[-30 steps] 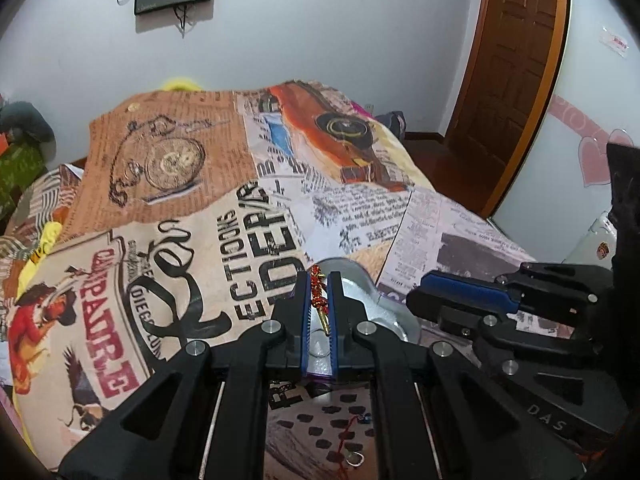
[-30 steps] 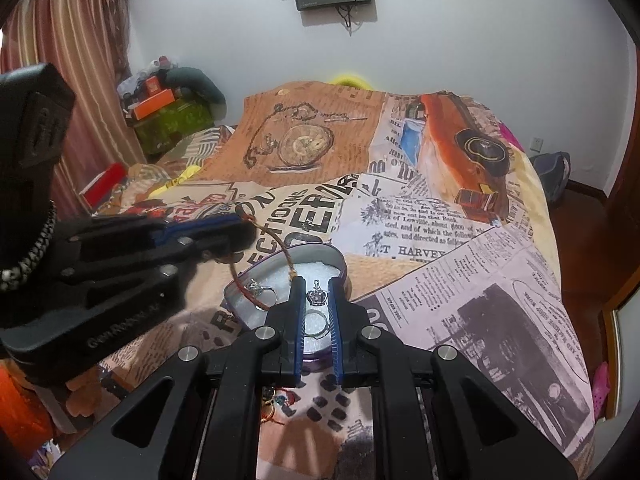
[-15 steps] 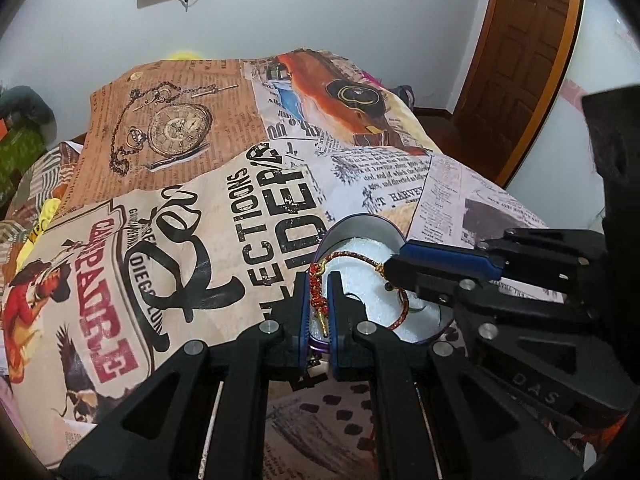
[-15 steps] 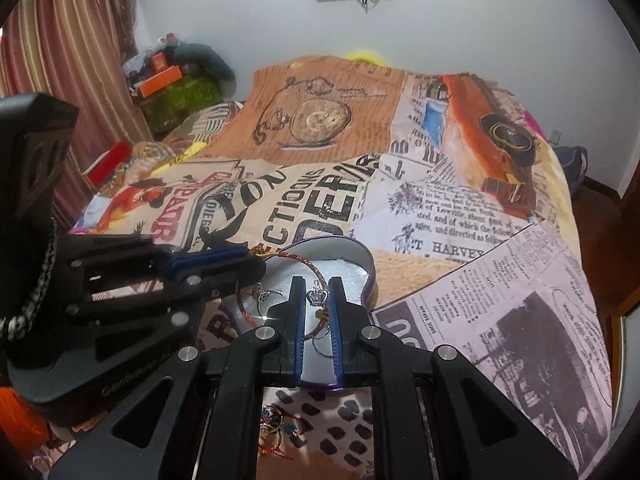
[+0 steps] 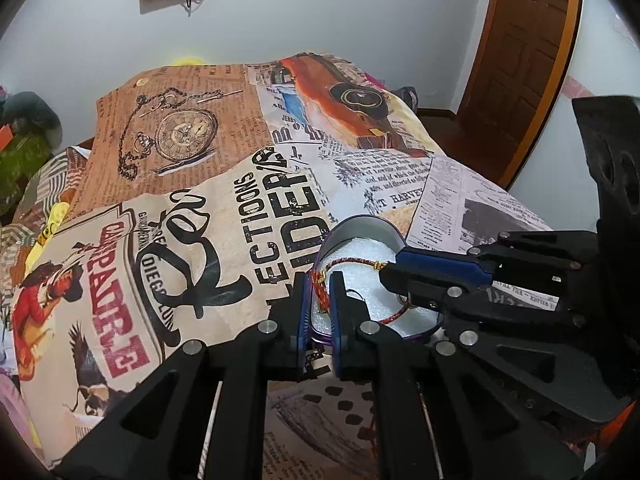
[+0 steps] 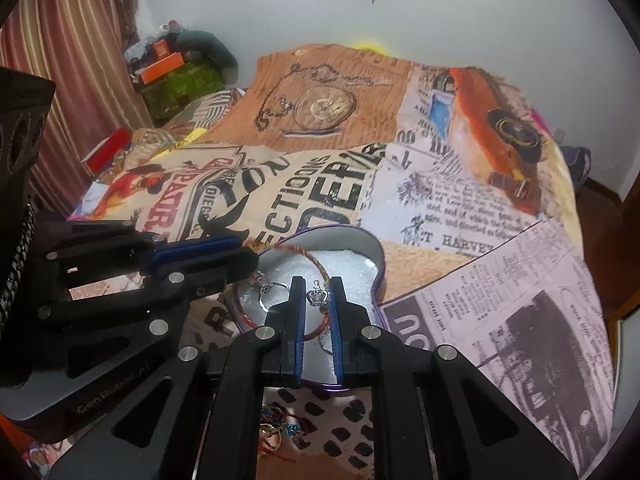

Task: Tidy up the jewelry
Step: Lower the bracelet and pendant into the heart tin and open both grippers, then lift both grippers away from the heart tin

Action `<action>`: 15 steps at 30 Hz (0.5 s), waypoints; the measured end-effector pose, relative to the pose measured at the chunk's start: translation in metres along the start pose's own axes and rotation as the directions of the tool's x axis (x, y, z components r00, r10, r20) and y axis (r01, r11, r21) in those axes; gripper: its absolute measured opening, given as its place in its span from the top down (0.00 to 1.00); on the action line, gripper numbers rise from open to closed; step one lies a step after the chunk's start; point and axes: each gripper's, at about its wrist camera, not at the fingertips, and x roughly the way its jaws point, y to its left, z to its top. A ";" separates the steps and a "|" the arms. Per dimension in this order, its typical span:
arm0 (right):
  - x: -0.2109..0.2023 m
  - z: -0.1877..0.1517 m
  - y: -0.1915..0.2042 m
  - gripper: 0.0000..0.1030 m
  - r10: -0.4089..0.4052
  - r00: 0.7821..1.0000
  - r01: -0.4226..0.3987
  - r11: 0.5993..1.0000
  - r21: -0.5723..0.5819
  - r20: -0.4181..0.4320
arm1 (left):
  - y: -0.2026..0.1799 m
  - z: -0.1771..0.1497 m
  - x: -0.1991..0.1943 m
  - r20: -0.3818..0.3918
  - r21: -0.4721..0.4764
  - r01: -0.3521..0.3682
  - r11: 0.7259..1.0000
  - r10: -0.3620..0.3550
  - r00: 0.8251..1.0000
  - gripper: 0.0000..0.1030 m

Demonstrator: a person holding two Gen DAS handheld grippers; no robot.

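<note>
A purple heart-shaped tin [image 5: 362,229] [image 6: 370,244] with white padding sits on the bed. My left gripper [image 5: 319,280] is shut on a red-and-gold cord bracelet [image 5: 352,261] that arcs over the tin. In the right wrist view the bracelet [image 6: 308,255] loops into the tin, with the left gripper [image 6: 250,256] at the tin's left rim. My right gripper [image 6: 317,286] is shut on a silver crown ring [image 6: 318,298] above the tin; it shows from the side in the left wrist view [image 5: 386,272]. Another silver ring [image 6: 267,292] lies in the tin.
The bed is covered by a newspaper-print blanket [image 5: 200,208]. More small jewelry [image 6: 276,432] lies on the blanket just below the right gripper. A wooden door [image 5: 524,52] is at the right, clutter and a curtain [image 6: 72,60] at the left.
Both grippers have moved forward and down over the tin. The bracelet now hangs into the tin, and the crown ring is lower above the padding.
</note>
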 end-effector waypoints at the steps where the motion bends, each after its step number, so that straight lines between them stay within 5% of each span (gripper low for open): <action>1: -0.001 0.000 0.000 0.90 0.003 1.000 -0.003 1.000 0.002 -0.001 | 0.000 0.000 -0.001 0.000 -0.004 -0.001 1.000 0.001 1.000 0.90; 3: -0.002 0.001 0.001 0.90 0.001 1.000 -0.001 1.000 0.000 -0.007 | 0.000 0.000 -0.005 0.003 -0.005 -0.005 1.000 0.005 1.000 0.87; 7: -0.006 0.001 0.005 0.90 -0.049 0.999 0.049 0.999 -0.024 -0.014 | -0.001 0.000 -0.016 0.022 -0.003 -0.021 1.000 0.021 1.000 0.66; 15: -0.025 0.001 0.005 0.68 -0.085 0.996 0.085 0.996 -0.010 0.020 | 0.002 0.000 -0.039 0.047 -0.009 -0.045 0.999 0.045 0.998 0.64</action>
